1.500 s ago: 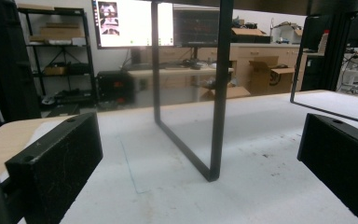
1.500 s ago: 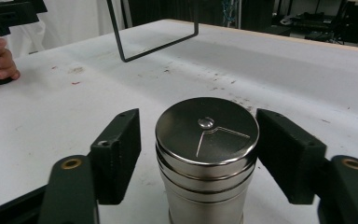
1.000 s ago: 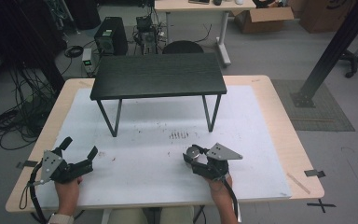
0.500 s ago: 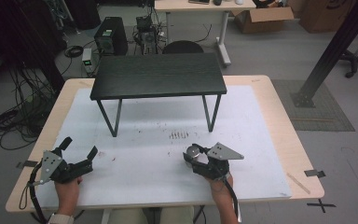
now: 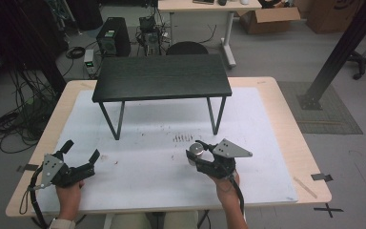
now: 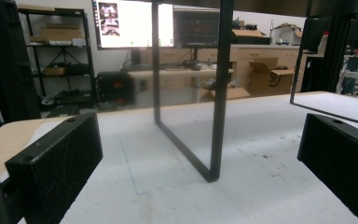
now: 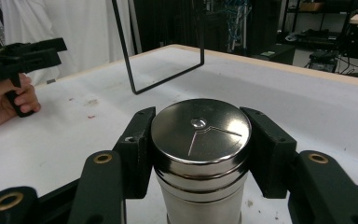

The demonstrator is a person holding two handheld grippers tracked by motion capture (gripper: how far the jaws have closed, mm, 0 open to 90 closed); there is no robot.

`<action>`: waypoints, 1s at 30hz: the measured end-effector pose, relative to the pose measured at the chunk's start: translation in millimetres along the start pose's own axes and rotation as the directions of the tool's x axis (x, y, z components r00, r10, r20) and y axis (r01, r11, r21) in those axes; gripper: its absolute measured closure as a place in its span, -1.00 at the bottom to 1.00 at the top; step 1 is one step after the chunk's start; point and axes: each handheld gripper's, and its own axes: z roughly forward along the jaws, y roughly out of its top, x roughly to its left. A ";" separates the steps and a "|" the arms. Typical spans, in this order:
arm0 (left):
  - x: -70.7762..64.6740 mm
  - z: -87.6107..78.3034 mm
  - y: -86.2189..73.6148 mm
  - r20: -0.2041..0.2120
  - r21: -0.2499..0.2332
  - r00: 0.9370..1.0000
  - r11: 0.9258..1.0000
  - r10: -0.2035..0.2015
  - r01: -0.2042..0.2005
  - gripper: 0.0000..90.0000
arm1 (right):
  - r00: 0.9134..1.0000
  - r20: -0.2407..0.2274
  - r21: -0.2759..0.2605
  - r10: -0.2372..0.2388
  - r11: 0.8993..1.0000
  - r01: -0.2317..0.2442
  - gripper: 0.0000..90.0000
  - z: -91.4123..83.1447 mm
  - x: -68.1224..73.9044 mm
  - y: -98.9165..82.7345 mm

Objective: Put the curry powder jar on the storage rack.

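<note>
A wide bench [image 5: 276, 119] with a pale wooden edge and a white mat over its top carries everything here. On its far half stands a small black table [image 5: 162, 76] with a dark wood-grain top and thin black metal legs. Near the front edge, the left hand-held gripper [image 5: 78, 162] rests low over the white mat with its jaws spread wide and nothing between them; its own view looks past both black jaws toward a leg of the small table. The right hand-held gripper [image 5: 194, 160] sits toward the middle of the bench front, and its jaws are clamped on a shiny, round stainless-steel canister with a flat lid [image 7: 200, 140], one pad on each side just under the lid.

The canister stands upright between those jaws, its lid level and its body hanging down below the pads, out in the open in front of the small black table.

The likely trouble is slip: the steel wall is smooth and curved, and the pads hold only a narrow band near the top, so a quick swing or tilt could let the canister rotate or slide out and drop onto the mat. Carried toward the small table, it could also knock against the tabletop edge or a leg.
</note>
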 end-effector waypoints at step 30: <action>0.0 0.0 0.0 0.000 0.000 1.000 1.000 0.001 -0.001 -0.99 | 0.998 -0.053 -0.038 -0.023 0.999 0.021 0.06 -12.4 5.6 58.7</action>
